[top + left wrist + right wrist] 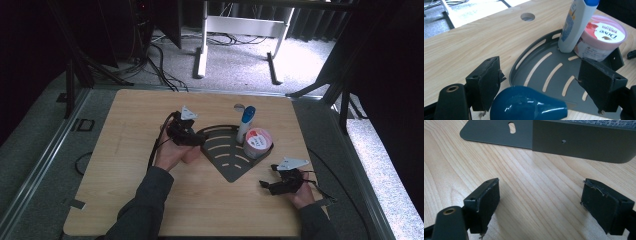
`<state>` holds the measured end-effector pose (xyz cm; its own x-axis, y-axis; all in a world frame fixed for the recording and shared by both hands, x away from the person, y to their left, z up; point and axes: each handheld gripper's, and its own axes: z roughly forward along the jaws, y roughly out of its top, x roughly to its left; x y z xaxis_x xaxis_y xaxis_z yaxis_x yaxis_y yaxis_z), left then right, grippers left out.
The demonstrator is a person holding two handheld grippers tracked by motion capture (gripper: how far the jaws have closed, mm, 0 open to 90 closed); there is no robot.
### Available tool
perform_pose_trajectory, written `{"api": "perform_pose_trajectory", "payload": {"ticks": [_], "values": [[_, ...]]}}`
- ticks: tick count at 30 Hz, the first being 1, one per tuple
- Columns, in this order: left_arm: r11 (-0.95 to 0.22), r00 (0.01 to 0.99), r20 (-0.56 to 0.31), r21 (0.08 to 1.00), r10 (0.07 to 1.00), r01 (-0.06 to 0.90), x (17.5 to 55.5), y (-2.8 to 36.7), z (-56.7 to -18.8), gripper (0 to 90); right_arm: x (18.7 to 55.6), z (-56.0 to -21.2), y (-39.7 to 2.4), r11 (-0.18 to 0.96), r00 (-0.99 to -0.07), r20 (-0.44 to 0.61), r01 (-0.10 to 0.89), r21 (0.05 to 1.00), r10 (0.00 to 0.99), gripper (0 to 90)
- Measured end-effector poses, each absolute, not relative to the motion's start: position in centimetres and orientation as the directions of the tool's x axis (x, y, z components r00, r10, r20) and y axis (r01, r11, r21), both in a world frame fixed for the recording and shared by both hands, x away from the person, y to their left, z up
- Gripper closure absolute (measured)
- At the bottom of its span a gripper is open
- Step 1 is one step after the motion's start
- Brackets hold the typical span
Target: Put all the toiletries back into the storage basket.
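Between my left gripper's (541,82) spread jaws sits a blue cap (529,105), untouched (released near the rack (554,72)); my right gripper (541,205) hovers agape, empty, nearby.

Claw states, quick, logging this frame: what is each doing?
Left claw: open, blue rounded thing between its jaws, grip unclear.
Right claw: open, empty.

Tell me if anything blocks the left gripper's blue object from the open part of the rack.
Nothing visible does: the blue object sits between the left gripper's open fingers at the rack's rim; bottle and Dove tub stand at the far corner.
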<state>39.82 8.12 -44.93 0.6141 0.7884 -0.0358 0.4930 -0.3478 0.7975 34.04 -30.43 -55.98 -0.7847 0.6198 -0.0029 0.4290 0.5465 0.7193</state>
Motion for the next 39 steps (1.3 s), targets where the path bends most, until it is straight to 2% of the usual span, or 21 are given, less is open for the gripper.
{"api": "perform_pose_trajectory", "payload": {"ticks": [20,30,39], "values": [[-0.356,0.609,-0.040,0.781,0.792,0.514,39.6,9.4,-46.6,18.8,34.0,-56.0,-30.4,0.546,-0.785,-0.003,0.429,0.719,0.620,15.0],[-0.360,0.615,-0.039,0.782,0.788,0.510,39.5,10.0,-46.8,37.7,34.0,-56.0,-30.4,0.546,-0.785,-0.003,0.429,0.720,0.620,15.0],[-0.353,0.612,-0.044,0.782,0.790,0.513,39.6,10.4,-47.0,46.5,34.0,-56.0,-30.4,0.546,-0.785,-0.002,0.429,0.719,0.620,15.0]]}}
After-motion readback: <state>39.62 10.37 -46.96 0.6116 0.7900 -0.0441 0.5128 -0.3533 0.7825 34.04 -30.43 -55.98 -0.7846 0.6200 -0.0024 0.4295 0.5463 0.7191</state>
